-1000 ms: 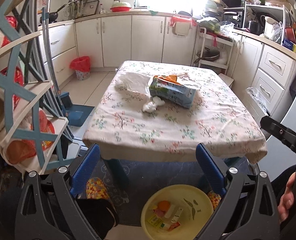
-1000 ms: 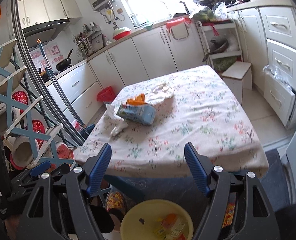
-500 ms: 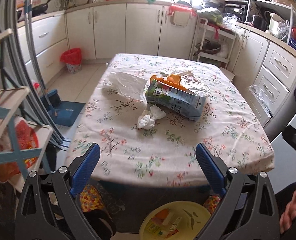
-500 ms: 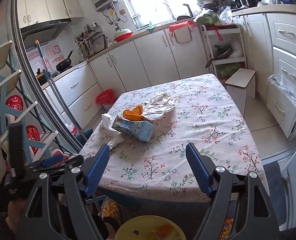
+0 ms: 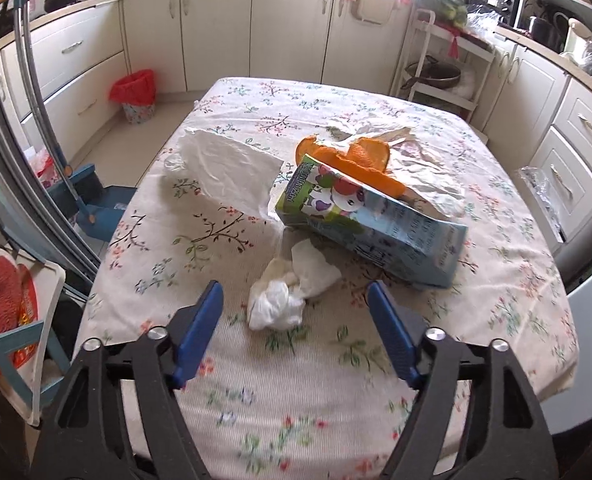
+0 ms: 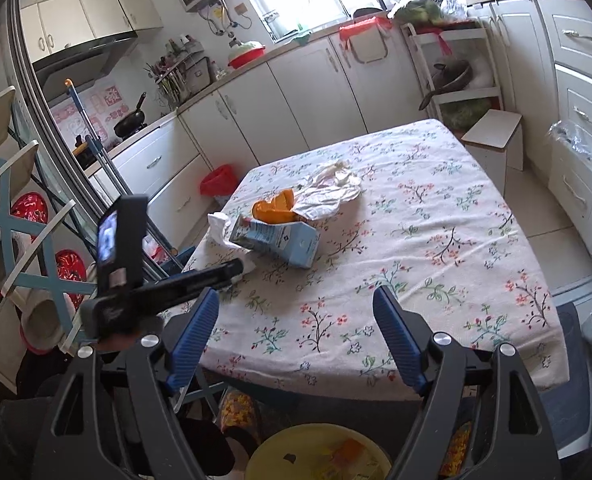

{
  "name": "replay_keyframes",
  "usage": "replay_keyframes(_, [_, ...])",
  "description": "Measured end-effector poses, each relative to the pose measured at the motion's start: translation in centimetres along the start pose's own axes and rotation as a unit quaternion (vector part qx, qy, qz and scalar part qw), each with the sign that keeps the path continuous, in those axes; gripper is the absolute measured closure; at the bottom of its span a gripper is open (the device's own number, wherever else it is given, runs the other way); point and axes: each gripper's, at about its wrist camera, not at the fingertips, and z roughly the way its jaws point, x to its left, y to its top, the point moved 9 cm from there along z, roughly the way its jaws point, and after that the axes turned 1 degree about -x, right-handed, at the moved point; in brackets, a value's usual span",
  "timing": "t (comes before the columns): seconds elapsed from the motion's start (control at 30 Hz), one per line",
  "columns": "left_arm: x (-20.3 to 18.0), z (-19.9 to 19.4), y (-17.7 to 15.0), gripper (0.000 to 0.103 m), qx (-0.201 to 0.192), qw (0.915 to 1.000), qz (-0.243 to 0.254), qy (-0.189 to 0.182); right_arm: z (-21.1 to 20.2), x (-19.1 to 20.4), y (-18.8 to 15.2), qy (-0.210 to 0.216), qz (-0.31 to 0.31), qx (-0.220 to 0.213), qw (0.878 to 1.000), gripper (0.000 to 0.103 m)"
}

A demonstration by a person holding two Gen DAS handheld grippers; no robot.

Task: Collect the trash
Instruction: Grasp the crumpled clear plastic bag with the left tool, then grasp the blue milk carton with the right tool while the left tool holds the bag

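Note:
A crumpled white tissue (image 5: 277, 300) lies on the floral tablecloth (image 5: 296, 400), between the blue fingertips of my left gripper (image 5: 293, 296). Its jaws are closing and the pads stand clear of the tissue. Behind it lies a tipped milk carton (image 5: 368, 224) with orange peel (image 5: 352, 156) at its far side, a flat white tissue sheet (image 5: 223, 164) and a clear wrapper (image 5: 424, 168). My right gripper (image 6: 296, 300) hangs open and empty over the table's near edge. Below it sits a yellow basin (image 6: 263, 464) holding scraps. The carton (image 6: 279, 240) lies farther off.
A red-lined waste bin (image 5: 133, 94) stands on the floor by the cabinets at far left. A blue dustpan and broom (image 5: 95, 204) lean left of the table. A shoe rack (image 6: 23, 240) is close on the left. Drawers line the right wall.
My left gripper has moved forward and down over the table to the crumpled tissue, and its jaws have narrowed. The yellow basin has dropped out of its view. The right gripper barely shifted.

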Motion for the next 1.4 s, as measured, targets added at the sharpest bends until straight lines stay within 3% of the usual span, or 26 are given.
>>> replay_keyframes(0.2, [0.8, 2.8, -0.3, 0.069, 0.030, 0.9994, -0.014, 0.005, 0.1, -0.6, -0.3, 0.006, 0.019, 0.010, 1.000, 0.026])
replay_keyframes(0.4, [0.8, 2.7, -0.2, 0.079, 0.027, 0.9994, -0.019, -0.009, 0.3, -0.3, -0.5, 0.012, 0.018, 0.017, 1.000, 0.025])
replay_keyframes(0.7, [1.1, -3.1, 0.0, 0.080, 0.011, 0.9995, -0.001, -0.031, 1.0, 0.4, -0.1, 0.001, -0.003, 0.020, 1.000, 0.025])
replay_keyframes(0.93, [3.4, -9.0, 2.3, 0.079, -0.041, 0.9984, 0.027, -0.028, 3.8, 2.3, 2.2, -0.018, -0.074, 0.037, 0.996, 0.025])
replay_keyframes(1.17, [6.5, -9.3, 2.2, 0.079, -0.039, 0.9967, -0.039, -0.060, 10.4, 5.9, 3.1, -0.044, -0.220, 0.078, 0.971, 0.025])
replay_keyframes(1.4, [7.8, -8.8, 2.1, 0.079, -0.039, 0.9968, -0.045, -0.055, 15.5, 7.1, 2.9, -0.050, -0.266, 0.110, 0.956, 0.025])
